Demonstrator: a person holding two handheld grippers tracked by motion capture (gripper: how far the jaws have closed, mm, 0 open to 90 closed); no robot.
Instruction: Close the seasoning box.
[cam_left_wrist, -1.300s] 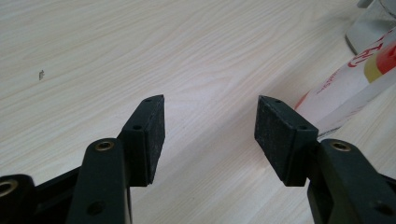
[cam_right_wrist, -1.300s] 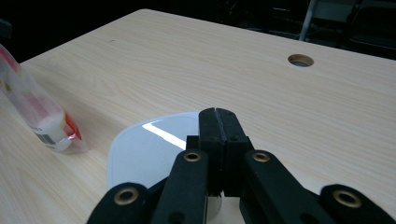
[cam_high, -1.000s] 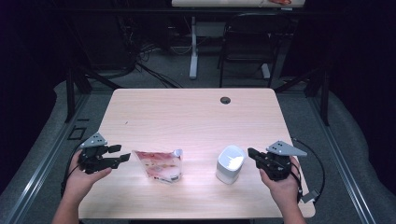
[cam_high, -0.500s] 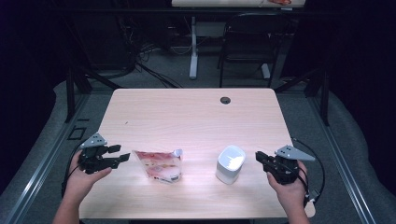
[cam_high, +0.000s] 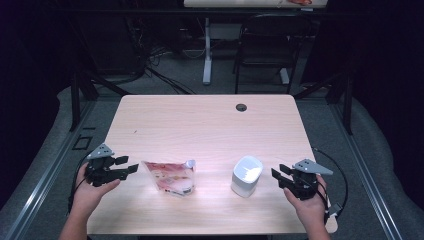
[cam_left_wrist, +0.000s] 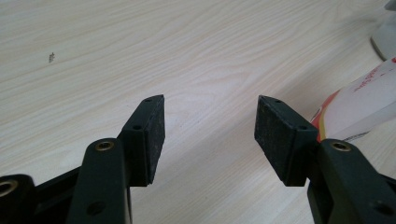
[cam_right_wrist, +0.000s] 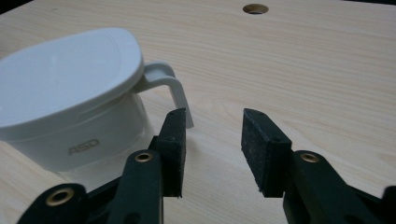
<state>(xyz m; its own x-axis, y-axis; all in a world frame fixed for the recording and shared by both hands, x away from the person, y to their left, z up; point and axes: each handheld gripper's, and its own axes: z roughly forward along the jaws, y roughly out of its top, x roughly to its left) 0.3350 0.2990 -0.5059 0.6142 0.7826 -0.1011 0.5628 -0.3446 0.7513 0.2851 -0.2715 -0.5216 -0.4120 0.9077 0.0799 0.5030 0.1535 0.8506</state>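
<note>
Now you are resting your left tool (cam_high: 131, 167) on the tabletop (cam_high: 210, 125), wide open and empty, just left of the snack pouch (cam_high: 170, 177) lying flat. Farther right, your right tool (cam_high: 278, 175), having just been opening with nothing between its pads, is sitting beside the white lidded container (cam_high: 246, 175), near its handle (cam_right_wrist: 166, 84). Both things are sitting toward the near edge, leaving the far tabletop free for moving.

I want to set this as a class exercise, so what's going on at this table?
A person sits at a wooden table with a claw in each hand. The right claw, whose jaws have just been opening and hold nothing, sits beside a lidded white container. The left claw, open and empty, points at a printed pouch lying flat. Neither thing is gripped.
</note>
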